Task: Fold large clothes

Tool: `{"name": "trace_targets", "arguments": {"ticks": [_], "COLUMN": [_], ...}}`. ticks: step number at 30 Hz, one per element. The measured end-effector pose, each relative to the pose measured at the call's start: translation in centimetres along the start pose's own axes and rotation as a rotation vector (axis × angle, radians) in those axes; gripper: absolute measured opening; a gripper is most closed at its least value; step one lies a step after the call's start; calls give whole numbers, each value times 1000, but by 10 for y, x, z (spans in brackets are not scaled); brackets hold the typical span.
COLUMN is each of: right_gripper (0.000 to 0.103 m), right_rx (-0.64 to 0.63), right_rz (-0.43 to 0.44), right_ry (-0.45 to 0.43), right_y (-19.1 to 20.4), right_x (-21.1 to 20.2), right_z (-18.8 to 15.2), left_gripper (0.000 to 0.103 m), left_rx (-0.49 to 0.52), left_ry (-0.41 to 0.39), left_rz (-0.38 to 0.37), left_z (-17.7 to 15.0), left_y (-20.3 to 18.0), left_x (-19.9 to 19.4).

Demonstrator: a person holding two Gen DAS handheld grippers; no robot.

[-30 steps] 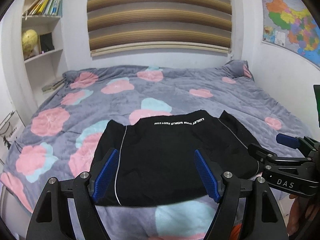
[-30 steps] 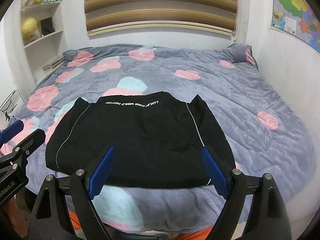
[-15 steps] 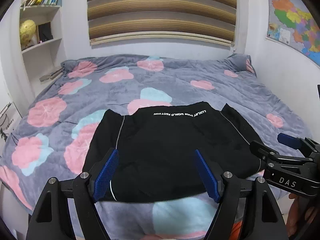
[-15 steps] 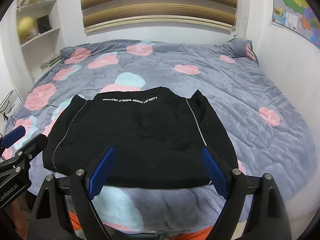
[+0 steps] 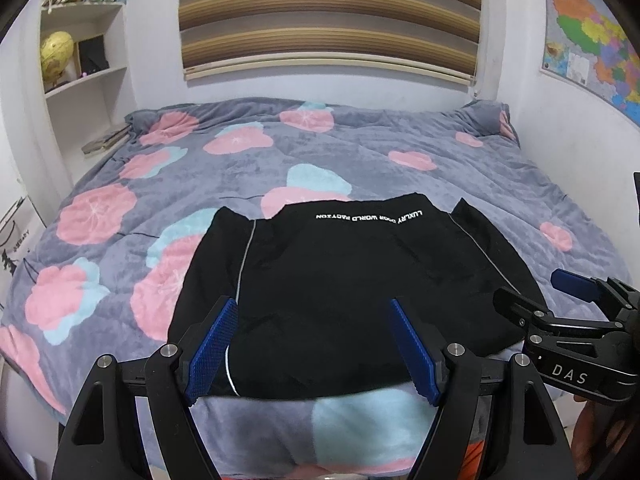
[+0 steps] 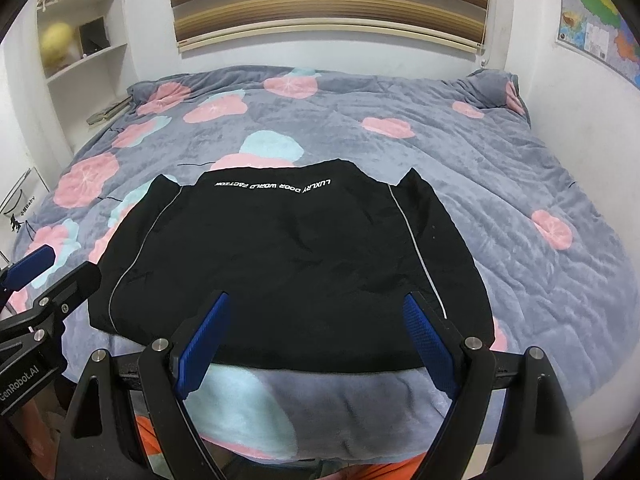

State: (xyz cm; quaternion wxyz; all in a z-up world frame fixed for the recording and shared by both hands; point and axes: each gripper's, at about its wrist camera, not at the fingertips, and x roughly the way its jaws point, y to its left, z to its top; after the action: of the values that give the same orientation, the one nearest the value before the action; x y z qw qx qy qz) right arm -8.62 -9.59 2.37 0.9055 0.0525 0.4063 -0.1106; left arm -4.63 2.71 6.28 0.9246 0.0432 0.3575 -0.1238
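A black jacket (image 5: 352,280) (image 6: 288,256) with thin white piping and a line of white lettering lies flat near the front edge of the bed. Its sleeves look folded in along both sides. My left gripper (image 5: 312,340) hovers open above the jacket's near hem, blue pads wide apart with nothing between them. My right gripper (image 6: 316,332) is open too, over the near hem further right. Each gripper shows in the other's view: the right one (image 5: 556,300) at the right edge, the left one (image 6: 44,276) at the left edge.
The bed carries a grey blanket (image 5: 460,184) (image 6: 520,184) with pink and pale blue flowers. White shelves (image 5: 84,80) with books and a yellow globe stand at the left. A striped blind (image 5: 328,20) hangs behind, a map (image 5: 592,40) on the right wall.
Both views have tilted slightly, so the jacket sits a little higher and further back in the frames. The jacket itself has not moved, and both grippers stay open.
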Motion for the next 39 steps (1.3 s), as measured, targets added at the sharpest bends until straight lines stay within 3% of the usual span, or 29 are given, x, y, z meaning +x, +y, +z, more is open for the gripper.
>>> {"name": "trace_targets", "arguments": {"ticks": [39], "right_gripper": [89], "right_rx": [26], "right_rz": [47], "right_ry": [48], "right_y": [-4], "right_x": [14], "right_z": [-7], "left_gripper": [79], "left_rx": [15], "left_ry": [42], "left_rz": [13], "left_z": [-5], "left_y": [-6], "left_x": [9]}}
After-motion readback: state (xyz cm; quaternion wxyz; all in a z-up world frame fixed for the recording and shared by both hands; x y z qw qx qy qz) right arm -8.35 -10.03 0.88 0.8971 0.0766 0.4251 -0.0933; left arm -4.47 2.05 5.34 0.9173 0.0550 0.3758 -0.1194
